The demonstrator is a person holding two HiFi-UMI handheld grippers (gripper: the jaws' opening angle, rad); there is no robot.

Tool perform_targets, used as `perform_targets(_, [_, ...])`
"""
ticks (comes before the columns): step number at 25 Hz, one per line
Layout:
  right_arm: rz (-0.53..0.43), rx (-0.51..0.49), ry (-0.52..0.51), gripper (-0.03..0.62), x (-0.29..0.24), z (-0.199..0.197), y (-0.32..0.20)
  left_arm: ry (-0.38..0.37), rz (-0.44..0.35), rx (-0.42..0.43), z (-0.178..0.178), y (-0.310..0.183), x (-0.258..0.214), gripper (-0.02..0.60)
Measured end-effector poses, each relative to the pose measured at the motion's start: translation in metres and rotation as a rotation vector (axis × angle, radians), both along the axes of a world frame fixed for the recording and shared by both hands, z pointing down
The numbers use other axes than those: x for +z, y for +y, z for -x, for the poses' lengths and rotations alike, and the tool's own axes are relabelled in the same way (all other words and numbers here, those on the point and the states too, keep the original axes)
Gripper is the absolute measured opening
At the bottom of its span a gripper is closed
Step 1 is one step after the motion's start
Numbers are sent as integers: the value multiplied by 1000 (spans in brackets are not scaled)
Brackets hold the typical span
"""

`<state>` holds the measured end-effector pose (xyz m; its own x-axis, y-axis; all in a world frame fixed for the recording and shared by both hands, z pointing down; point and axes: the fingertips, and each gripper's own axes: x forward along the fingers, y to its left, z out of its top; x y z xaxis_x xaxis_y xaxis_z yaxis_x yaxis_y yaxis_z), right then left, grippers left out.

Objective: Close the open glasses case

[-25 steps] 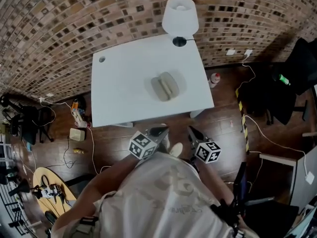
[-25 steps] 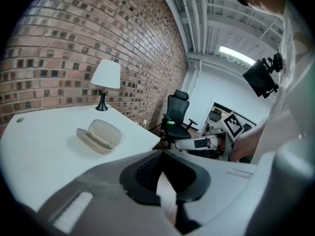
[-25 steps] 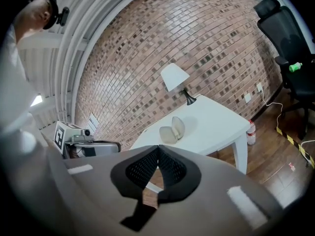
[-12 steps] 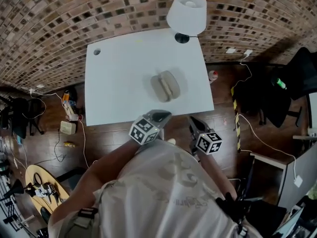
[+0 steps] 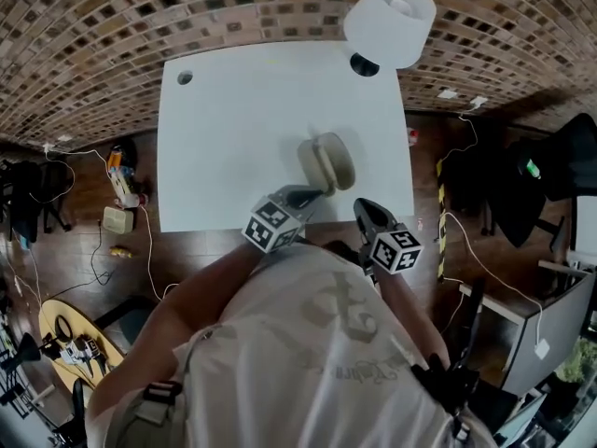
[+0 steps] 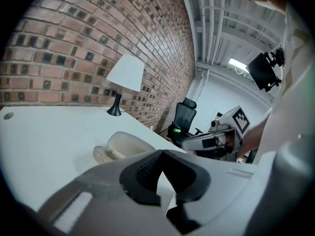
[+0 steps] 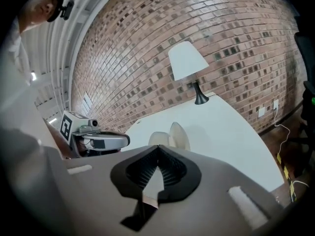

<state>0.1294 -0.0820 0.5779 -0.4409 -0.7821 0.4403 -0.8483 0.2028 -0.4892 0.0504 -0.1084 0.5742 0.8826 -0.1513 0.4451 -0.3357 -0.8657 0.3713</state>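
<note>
Office/lab-type space, loft feel: brick wall [image 5: 93, 26], white table [image 5: 233, 129] w/ lamp [image 5: 390, 9], black office chair [image 6: 186, 113], cables [image 5: 149, 236] over wood floor [image 5: 75, 241], bare ceiling pipes [image 6: 215, 23] + strip light [image 6: 239, 63].

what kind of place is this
Probably an indoor office or lab workroom: a brick wall behind a white table with a lamp, a black office chair, and cables trailing over the wooden floor.

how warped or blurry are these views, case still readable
Head view: fisheye bows the brick wall, glasses case sharp. Left gripper view: dark corners, case a little soft. Right gripper view: bricks bowed, case clear.
</note>
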Motion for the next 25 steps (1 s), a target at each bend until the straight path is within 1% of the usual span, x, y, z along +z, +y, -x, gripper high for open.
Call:
perform_targets(3, [8,9,21,8,0,1,-12,15,-4,-8,7,-14,-1,6])
perform_targets(6, [15,5,38,8,-2,4,-20,15,11,-23,14,-24,0,6])
perform_targets(11, [27,-3,80,8,-1,-5,-34,39,30,-48,11,-37,0,6])
perform_targets(14, [37,-35,107,8,6,-7,-43,38,33,-70,12,-45,3,6])
perform_targets(19, [56,-107,153,9,13,-9,-61,48,50,-153,18,-57,5,6])
perform_targets(21, [69,-124,180,11,17,-12,-69,45,56,-170,19,-60,8,6])
perform_targets(22, [79,-130,195,25,19,-14,-72,42,59,-175,19,-61,9,6])
perform_targets(24, [100,-135,213,91,26,-19,-77,39,64,-184,18,-63,13,6])
perform_targets(25, [110,-133,214,102,29,-21,-79,40,67,-189,18,-63,14,6])
